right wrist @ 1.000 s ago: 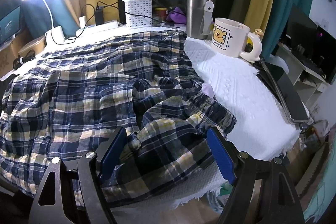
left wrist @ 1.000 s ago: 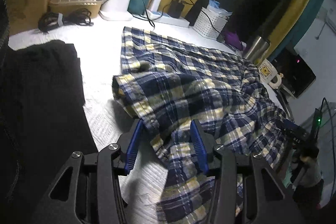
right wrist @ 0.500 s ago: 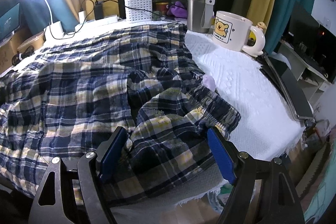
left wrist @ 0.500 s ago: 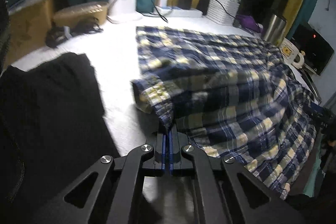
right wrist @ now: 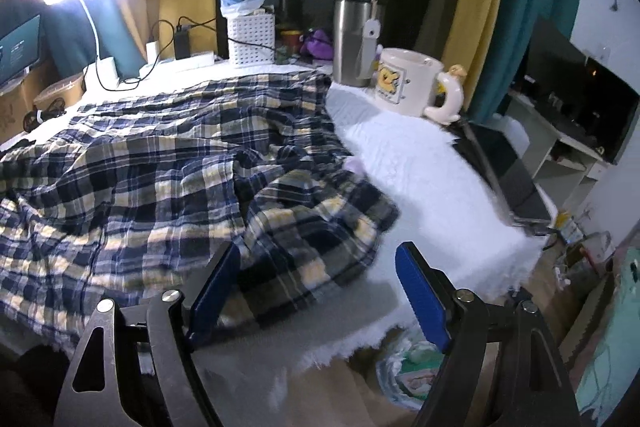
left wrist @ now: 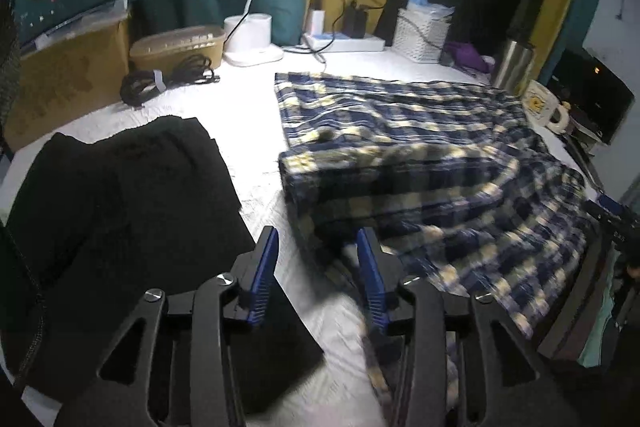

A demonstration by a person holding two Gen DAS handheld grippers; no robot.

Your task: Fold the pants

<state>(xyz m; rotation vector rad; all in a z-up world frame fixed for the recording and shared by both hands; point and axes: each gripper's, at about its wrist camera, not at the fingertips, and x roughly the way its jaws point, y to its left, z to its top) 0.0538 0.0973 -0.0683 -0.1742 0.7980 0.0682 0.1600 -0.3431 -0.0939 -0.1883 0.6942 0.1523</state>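
Note:
Blue, yellow and white plaid pants (left wrist: 420, 163) lie spread on the white table cover (left wrist: 248, 115), one leg lying over the other. My left gripper (left wrist: 318, 269) hovers at the near leg's hem. Its jaws are opening, and the blurred hem corner lies by the right pad (left wrist: 370, 279) without being pinched. In the right wrist view the pants (right wrist: 160, 155) fill the left half, with the waistband end rumpled near the front edge. My right gripper (right wrist: 320, 283) is open over that end and its jaws are opening wider. Cloth lies between the pads, loose.
A black garment (left wrist: 120, 207) lies left of the pants. A mug (right wrist: 408, 87), steel tumbler (right wrist: 354, 39), white basket (right wrist: 251, 39), power strip (left wrist: 344, 43), lamp base (left wrist: 250, 39) and cable bundle (left wrist: 160, 83) line the back. A dark laptop (right wrist: 504, 171) lies at the right edge.
The left gripper closed on the leg hem half a second ago, then let it go and backed off. The right gripper pulled back toward the table's front edge and its jaws spread slightly.

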